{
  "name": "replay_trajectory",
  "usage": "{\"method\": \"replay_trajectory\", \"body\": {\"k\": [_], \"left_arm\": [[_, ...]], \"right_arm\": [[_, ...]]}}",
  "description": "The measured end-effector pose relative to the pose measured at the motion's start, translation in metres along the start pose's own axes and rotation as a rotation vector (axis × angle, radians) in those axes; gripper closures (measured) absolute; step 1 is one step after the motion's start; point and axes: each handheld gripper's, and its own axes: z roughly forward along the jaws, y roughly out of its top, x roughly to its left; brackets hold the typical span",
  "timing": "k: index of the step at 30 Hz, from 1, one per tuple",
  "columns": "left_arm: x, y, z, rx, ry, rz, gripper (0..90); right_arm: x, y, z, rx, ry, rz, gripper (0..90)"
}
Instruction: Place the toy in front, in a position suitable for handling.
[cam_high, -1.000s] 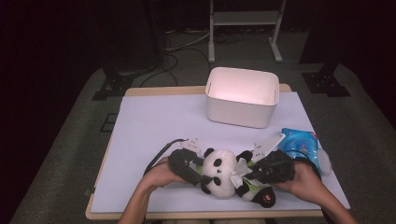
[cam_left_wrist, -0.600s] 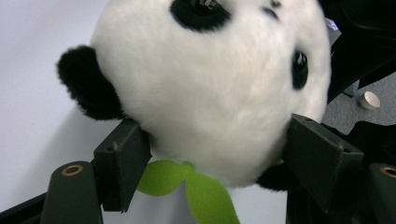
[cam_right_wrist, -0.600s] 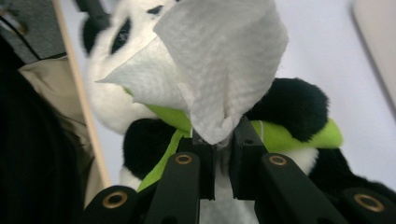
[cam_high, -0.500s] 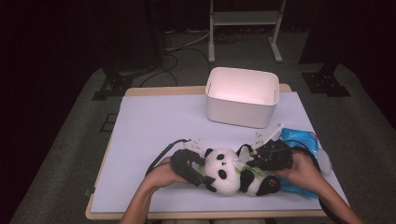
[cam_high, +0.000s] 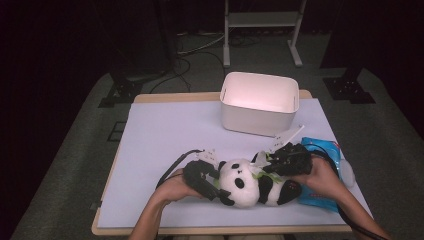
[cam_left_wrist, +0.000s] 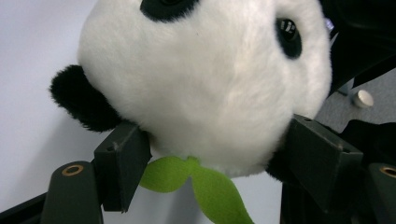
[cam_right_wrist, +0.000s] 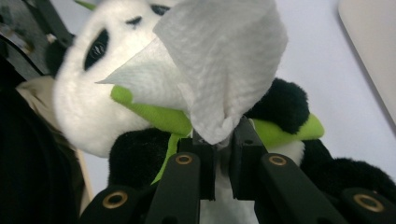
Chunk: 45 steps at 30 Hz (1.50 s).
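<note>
A black and white panda plush (cam_high: 246, 184) with green leaves lies near the table's front edge. My left gripper (cam_high: 216, 181) is closed on the panda's head (cam_left_wrist: 205, 79): its black pads (cam_left_wrist: 122, 161) press into the fur on both sides, with a green leaf (cam_left_wrist: 205, 184) hanging between them. My right gripper (cam_high: 271, 167) hovers over the panda's body, its jaws shut on a crumpled white tissue (cam_right_wrist: 219, 70). The tissue rises in front of the panda's face (cam_right_wrist: 79, 107) and chest leaf.
A white open bin (cam_high: 257, 119) stands at the back of the table, right of centre. A blue wipes packet (cam_high: 327, 161) lies under my right hand, near the table's right edge. Cables trail from both grippers. The table's left half is bare.
My right gripper, with the tissue, has shifted a little away from the table's front edge, over the panda's body. The left gripper has kept its hold and place.
</note>
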Motion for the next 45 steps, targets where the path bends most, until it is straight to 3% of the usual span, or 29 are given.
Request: {"method": "replay_trajectory", "body": {"k": [5, 6, 7, 8, 10, 13, 16, 26, 33, 45], "left_arm": [[0.0, 0.0, -0.001, -0.003, 0.006, -0.004, 25.4], [-0.001, 0.001, -0.001, -0.008, 0.005, -0.003, 26.2], [-0.001, 0.002, -0.002, -0.019, -0.002, -0.002, 26.2], [-0.004, 0.005, -0.002, -0.03, -0.012, 0.003, 27.3], [-0.005, 0.006, -0.001, -0.012, 0.002, 0.013, 27.3], [-0.004, 0.003, 0.003, 0.013, 0.008, 0.008, 27.2], [-0.002, 0.001, 0.003, 0.011, 0.008, 0.0, 27.1], [0.002, -0.001, 0.003, 0.009, 0.016, -0.011, 25.9], [0.0, 0.0, 0.005, 0.011, 0.03, 0.002, 25.9], [0.004, -0.002, 0.007, 0.007, 0.049, -0.019, 25.3]], "right_arm": [[0.012, 0.003, -0.007, -0.05, 0.02, -0.029, 81.8], [0.017, 0.006, -0.009, -0.077, 0.051, -0.029, 81.8], [0.017, 0.006, -0.009, -0.077, 0.051, -0.029, 81.8], [0.024, 0.011, -0.009, -0.089, 0.088, -0.043, 81.8], [0.035, 0.018, -0.006, -0.066, 0.067, -0.078, 81.7], [0.044, 0.022, -0.001, -0.036, 0.073, -0.109, 81.6], [0.046, 0.02, -0.002, -0.034, 0.079, -0.105, 81.7], [0.046, -0.005, -0.027, -0.033, 0.061, -0.077, 81.4], [0.045, -0.011, -0.015, -0.018, 0.062, -0.066, 81.3], [0.019, 0.002, 0.0, 0.024, 0.025, -0.052, 81.9]]}}
